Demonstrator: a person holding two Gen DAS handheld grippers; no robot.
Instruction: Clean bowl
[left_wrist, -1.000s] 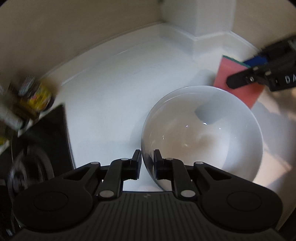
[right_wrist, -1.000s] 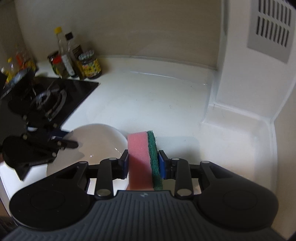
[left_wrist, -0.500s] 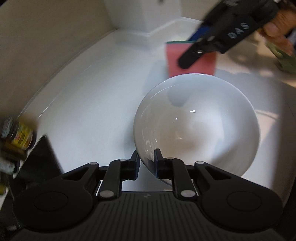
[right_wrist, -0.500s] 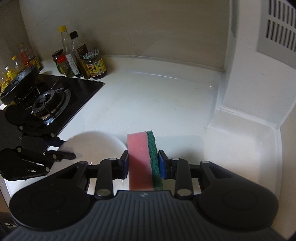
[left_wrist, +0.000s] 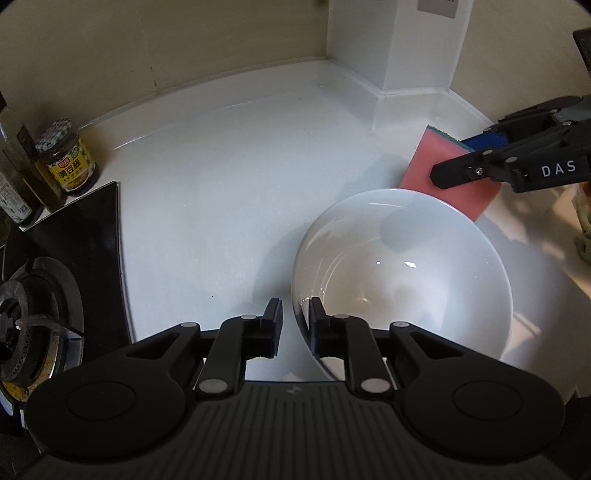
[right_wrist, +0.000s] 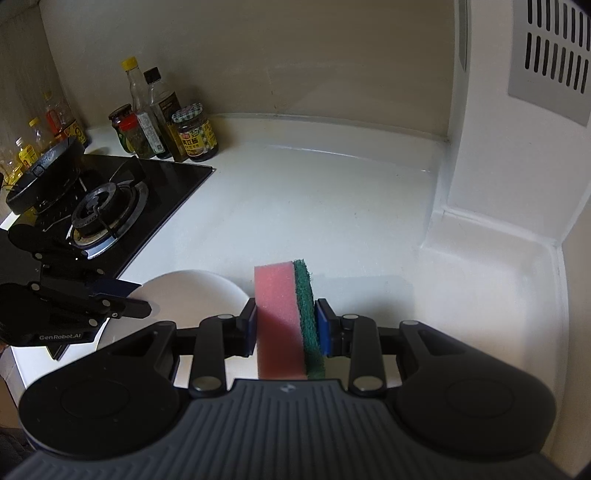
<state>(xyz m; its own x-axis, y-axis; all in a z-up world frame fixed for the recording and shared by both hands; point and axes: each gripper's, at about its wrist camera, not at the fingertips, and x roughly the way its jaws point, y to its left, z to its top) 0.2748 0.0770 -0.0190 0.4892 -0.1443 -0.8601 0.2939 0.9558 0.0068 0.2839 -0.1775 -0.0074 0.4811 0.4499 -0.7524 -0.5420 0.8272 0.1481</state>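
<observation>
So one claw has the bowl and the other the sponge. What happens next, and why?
Probably the right gripper lowers the sponge into the bowl. The left gripper already pinches the bowl's rim, and the sponge sits beyond the far rim, not yet touching the inside.

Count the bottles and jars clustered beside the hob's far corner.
5: checked-lid jar in front, black-cap bottle and yellow-cap bottle behind it, red-lid jar and dark-lid jar leftmost. Others may be hidden.
</observation>
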